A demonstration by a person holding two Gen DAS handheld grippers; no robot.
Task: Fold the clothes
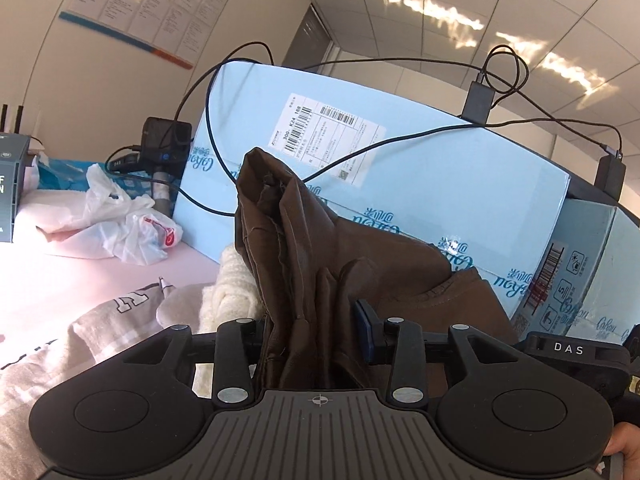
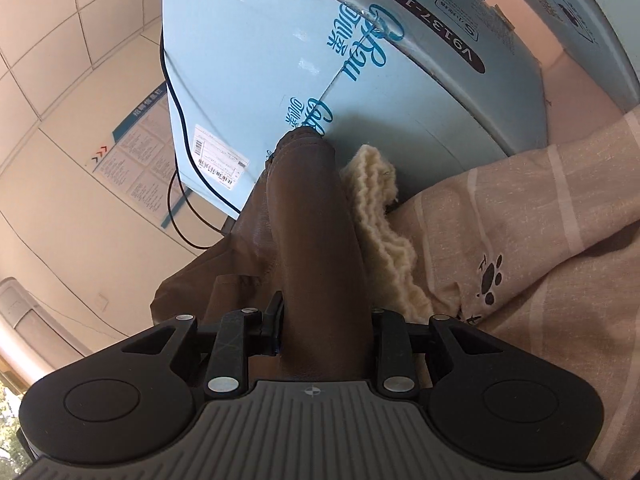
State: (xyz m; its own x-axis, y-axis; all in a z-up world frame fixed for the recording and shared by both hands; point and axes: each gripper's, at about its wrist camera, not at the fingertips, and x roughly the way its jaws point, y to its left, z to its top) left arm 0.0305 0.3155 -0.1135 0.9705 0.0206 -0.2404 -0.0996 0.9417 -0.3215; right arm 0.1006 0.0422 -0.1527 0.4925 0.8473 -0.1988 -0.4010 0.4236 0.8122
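Observation:
A brown garment (image 1: pixel 320 248) is bunched between the jaws of my left gripper (image 1: pixel 312 320) and stands up in front of it. The pads sit against the cloth on both sides, so the gripper is shut on it. In the right wrist view a smooth fold of the same brown garment (image 2: pixel 312 220) runs forward out of my right gripper (image 2: pixel 326 314), which is shut on it. A cream knitted garment (image 1: pixel 232 280) lies just beside the brown one (image 2: pixel 384 216). The fingertips are mostly hidden by cloth.
Big light-blue cardboard boxes (image 1: pixel 420 168) (image 2: pixel 280 60) stand close behind, draped with black cables (image 1: pixel 208 120). A pale lettered garment (image 1: pixel 120 316) and plastic bags (image 1: pixel 120 220) lie to the left. Beige striped bedding with a paw print (image 2: pixel 540 240) lies at right.

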